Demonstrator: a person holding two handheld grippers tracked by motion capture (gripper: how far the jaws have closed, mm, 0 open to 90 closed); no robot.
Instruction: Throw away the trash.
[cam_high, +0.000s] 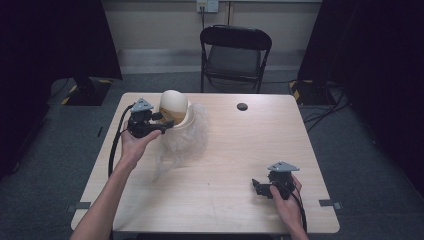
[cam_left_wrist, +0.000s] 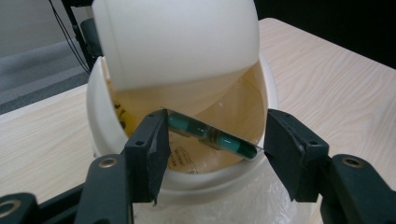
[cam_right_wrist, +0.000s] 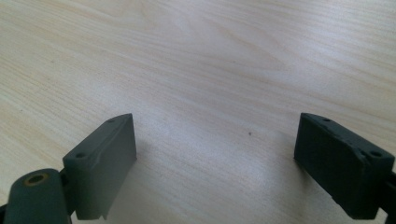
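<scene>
A: What do the left gripper's (cam_left_wrist: 212, 140) jaws have?
B: A blister strip of green capsules (cam_left_wrist: 212, 136), pinched by its two short ends. It bridges the gap, with the jaws closed as far as its length allows.

A: And where is it?
B: At the mouth of a small cream bin (cam_left_wrist: 187, 175) with a swing lid (cam_left_wrist: 175, 39), just below the tipped-back lid. In the high view the bin (cam_high: 174, 111) sits at about ten o'clock on the surface (cam_high: 235, 150), on a crumpled clear plastic bag (cam_high: 187, 142).

A: How will the strip handle?
B: I'd judge it very light, thin and springy. Squeezed endwise it could bow and flick out, and the foil is smooth. A pinch across the flat faces would be safer, but for dropping it in, the end grip serves.

A: The other hand?
B: The right gripper (cam_high: 260, 188) rests around five o'clock, well apart from the bin. Its jaws stand wide with nothing between them but bare wood (cam_right_wrist: 201, 70).
</scene>
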